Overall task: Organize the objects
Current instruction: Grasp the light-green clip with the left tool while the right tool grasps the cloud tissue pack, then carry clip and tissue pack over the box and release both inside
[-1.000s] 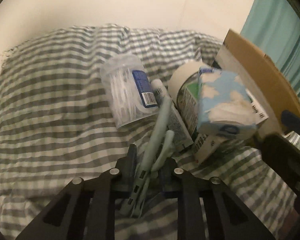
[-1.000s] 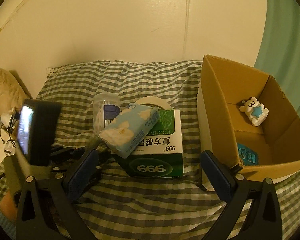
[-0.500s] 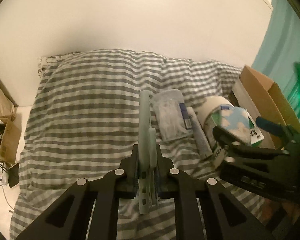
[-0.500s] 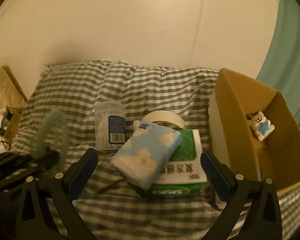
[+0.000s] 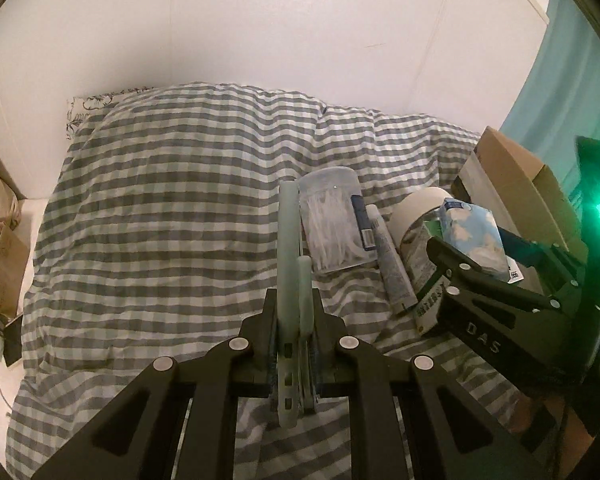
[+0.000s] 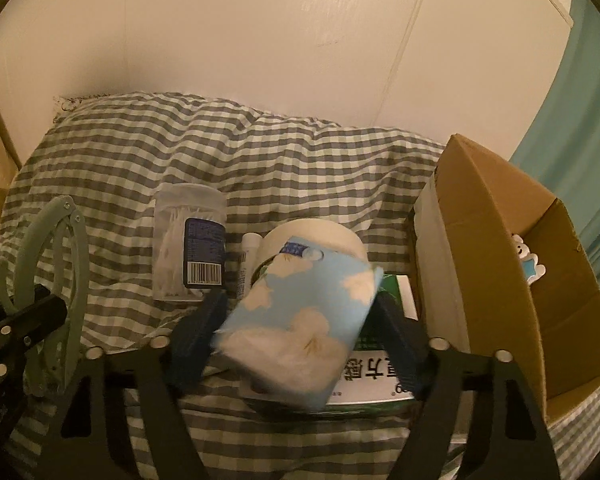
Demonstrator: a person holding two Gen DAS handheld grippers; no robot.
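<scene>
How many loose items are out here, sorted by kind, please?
Pale green folding hanger, held in the left gripper: 1
Cloud-print tissue pack, between the right gripper's fingers: 1
Clear tub of floss picks: 1
Slim white tube: 1
Tape roll: 1
Green medicine box: 1
Bear figure in the cardboard box: 1
Total: 7
</scene>
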